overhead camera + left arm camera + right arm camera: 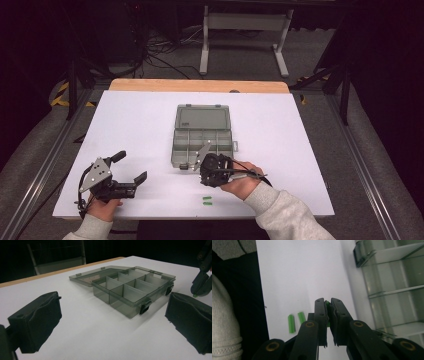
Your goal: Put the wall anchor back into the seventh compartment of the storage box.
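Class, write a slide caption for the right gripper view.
Right gripper pinches a green peg; two more pegs lie on the table.

Box smoky grey, see-through; pegs bright green; table sheet plain white; gripper black.

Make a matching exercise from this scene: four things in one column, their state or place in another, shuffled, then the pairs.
Things:
1. left gripper
2. right gripper
3. organiser box
4. two loose green pieces

States:
A. lid swung back, compartments showing
B. lying on the table's near edge
C. jaws wide apart, nothing between
D. jaws shut on a green piece

Pairs: 1-C, 2-D, 3-A, 4-B
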### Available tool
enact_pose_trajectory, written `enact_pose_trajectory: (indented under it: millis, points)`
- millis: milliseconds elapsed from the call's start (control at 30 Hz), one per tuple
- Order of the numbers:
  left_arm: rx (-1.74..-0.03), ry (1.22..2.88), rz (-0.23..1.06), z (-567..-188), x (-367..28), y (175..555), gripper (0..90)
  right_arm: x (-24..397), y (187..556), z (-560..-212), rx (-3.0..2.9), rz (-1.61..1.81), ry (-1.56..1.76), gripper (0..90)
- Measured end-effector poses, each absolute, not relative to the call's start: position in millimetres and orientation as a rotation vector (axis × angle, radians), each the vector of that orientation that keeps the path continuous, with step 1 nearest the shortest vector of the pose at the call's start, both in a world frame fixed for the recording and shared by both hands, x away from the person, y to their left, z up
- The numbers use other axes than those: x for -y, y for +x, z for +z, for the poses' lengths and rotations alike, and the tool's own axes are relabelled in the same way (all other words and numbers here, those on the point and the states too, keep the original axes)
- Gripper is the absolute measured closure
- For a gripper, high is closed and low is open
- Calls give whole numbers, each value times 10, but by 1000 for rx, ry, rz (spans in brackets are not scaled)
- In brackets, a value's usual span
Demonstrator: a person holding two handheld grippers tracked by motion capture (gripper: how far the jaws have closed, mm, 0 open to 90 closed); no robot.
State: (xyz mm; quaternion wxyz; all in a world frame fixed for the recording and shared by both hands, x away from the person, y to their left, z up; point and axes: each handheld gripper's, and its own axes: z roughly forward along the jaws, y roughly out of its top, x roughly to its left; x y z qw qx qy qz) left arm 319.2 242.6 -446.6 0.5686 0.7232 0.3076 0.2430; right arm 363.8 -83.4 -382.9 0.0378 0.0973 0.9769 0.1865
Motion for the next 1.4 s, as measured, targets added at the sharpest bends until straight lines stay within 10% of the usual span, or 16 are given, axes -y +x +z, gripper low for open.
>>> enact_pose_trajectory:
  millis: [1400]
  points:
    - [-723,1697,573,-4473,-2429,3199,8,1011,4341,-3445,-2818,711,524,836]
